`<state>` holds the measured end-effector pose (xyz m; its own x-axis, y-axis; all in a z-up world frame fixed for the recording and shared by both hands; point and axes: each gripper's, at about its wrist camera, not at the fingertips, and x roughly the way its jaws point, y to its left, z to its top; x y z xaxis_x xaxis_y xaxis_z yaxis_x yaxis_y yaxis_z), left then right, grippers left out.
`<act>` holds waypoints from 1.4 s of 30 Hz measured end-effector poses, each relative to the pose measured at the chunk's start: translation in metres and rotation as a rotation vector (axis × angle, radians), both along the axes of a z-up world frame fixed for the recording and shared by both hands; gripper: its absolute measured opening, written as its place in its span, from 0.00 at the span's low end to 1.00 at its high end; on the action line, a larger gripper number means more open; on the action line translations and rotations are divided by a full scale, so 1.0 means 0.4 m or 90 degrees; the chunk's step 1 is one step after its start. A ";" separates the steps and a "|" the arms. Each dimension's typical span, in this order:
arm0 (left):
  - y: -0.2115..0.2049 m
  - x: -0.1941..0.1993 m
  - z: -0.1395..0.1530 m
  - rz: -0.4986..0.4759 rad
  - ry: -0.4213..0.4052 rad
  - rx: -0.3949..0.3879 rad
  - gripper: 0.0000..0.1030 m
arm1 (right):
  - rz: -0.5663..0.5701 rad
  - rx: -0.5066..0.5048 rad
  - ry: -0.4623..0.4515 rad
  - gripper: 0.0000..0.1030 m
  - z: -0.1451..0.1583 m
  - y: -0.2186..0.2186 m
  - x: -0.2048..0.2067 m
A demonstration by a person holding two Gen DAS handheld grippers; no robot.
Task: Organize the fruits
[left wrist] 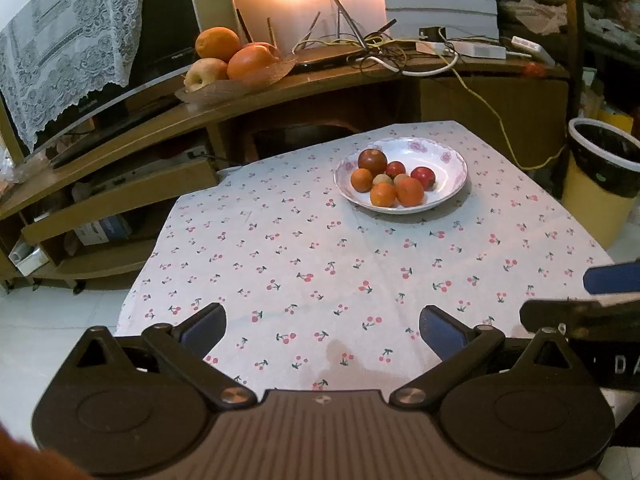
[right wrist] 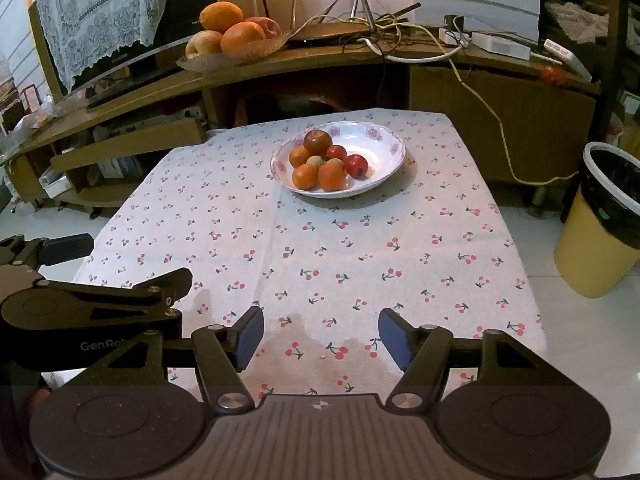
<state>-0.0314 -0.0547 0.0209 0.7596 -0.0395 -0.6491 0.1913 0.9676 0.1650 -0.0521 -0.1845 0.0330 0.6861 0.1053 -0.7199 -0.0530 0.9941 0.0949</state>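
Observation:
A white floral plate (left wrist: 448, 160) (right wrist: 380, 140) stands at the far side of the cherry-print tablecloth (left wrist: 320, 264) (right wrist: 320, 248). It holds several small fruits: oranges (left wrist: 410, 192) (right wrist: 331, 176), red ones (left wrist: 423, 177) (right wrist: 356, 165), a dark apple (left wrist: 372, 159) (right wrist: 317, 141). My left gripper (left wrist: 322, 330) is open and empty over the near edge. My right gripper (right wrist: 321, 338) is open and empty, also near the front edge. Each gripper shows at the side of the other's view.
A wooden shelf unit behind the table carries a dish of large oranges and apples (left wrist: 232, 60) (right wrist: 232, 36), cables and a TV with a lace cover (left wrist: 68, 40). A yellow bin (left wrist: 600, 176) (right wrist: 600, 224) stands at the right. A damp stain (right wrist: 320, 344) marks the cloth's front.

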 end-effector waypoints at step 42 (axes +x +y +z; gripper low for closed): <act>0.013 -0.068 0.001 -0.002 -0.011 0.015 1.00 | 0.003 -0.012 -0.006 0.65 0.003 0.016 -0.058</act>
<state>-0.0585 -0.0493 0.0212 0.7711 -0.0262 -0.6362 0.1906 0.9629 0.1913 -0.0754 -0.1780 0.0342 0.6928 0.0949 -0.7148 -0.0581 0.9954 0.0759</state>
